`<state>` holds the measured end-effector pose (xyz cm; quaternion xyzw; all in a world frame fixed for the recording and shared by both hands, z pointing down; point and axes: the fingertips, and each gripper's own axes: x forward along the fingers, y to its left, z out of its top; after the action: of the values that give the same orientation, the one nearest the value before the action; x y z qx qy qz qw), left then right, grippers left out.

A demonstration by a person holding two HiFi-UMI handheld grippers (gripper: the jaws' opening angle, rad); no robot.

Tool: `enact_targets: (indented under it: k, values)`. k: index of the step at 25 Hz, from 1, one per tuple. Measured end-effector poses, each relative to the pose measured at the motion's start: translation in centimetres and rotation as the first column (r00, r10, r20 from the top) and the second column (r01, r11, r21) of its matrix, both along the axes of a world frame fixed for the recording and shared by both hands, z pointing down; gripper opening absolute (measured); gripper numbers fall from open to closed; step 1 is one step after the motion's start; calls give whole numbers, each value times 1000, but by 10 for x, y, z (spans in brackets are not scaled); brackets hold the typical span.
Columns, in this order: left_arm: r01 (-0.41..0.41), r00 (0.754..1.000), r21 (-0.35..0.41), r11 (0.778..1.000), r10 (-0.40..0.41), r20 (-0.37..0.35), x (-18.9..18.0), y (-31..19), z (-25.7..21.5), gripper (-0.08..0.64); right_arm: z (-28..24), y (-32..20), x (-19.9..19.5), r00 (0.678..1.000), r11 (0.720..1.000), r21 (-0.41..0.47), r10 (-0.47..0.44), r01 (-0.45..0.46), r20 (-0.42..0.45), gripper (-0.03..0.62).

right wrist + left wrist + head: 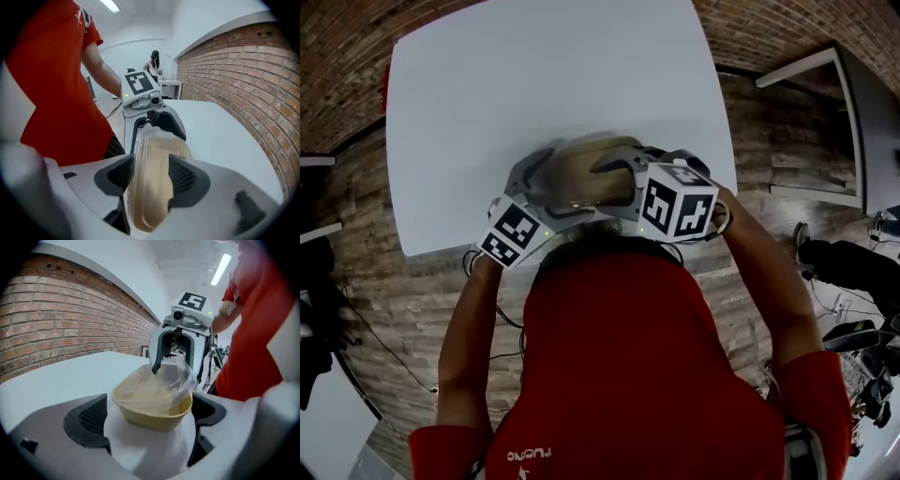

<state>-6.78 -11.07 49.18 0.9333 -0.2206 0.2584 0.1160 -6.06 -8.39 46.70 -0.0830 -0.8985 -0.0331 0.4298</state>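
Two grips: left gripper point(151, 414) jaws clamp tan bowl point(140, 412); right gripper point(151, 177) jaws pinch clear lid point(161, 383).

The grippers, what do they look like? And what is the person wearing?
The left gripper and right gripper are both pale grey plastic shells with two dark, ribbed pads. Each carries a white cube printed with black square markers. Thin black cables loop by the wrists. The person wears a red short-sleeved shirt.
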Motion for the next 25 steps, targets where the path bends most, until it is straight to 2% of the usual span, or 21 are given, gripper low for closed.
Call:
enact_targets:
  k: [4, 11, 14, 18, 21, 25]
  values:
    - [33, 999, -54, 998, -33, -9, 0, 0, 4, 566, -1, 0, -1, 1000, 1000, -16, 5, -4, 18, 228]
    - [73, 997, -78, 994, -73, 7, -1, 0, 8, 565, -17, -10, 0, 994, 980, -193, 72, -56, 78, 201]
    - [57, 997, -75, 996, -53, 48, 0, 1, 12, 560, -23, -14, 0, 994, 974, -218, 72, -54, 78, 188]
    - [38, 995, -59, 997, -33, 93, -1, 5, 18, 554, -39, -32, -2, 988, 962, -262, 113, -84, 100, 136]
    - [53, 995, -58, 997, -48, 86, -2, 1, 18, 554, -50, -46, -4, 991, 973, -217, 101, -79, 88, 114]
    - [46, 994, -41, 998, -42, 101, -3, 1, 19, 554, -57, -62, -8, 997, 998, -37, 61, -59, 49, 69]
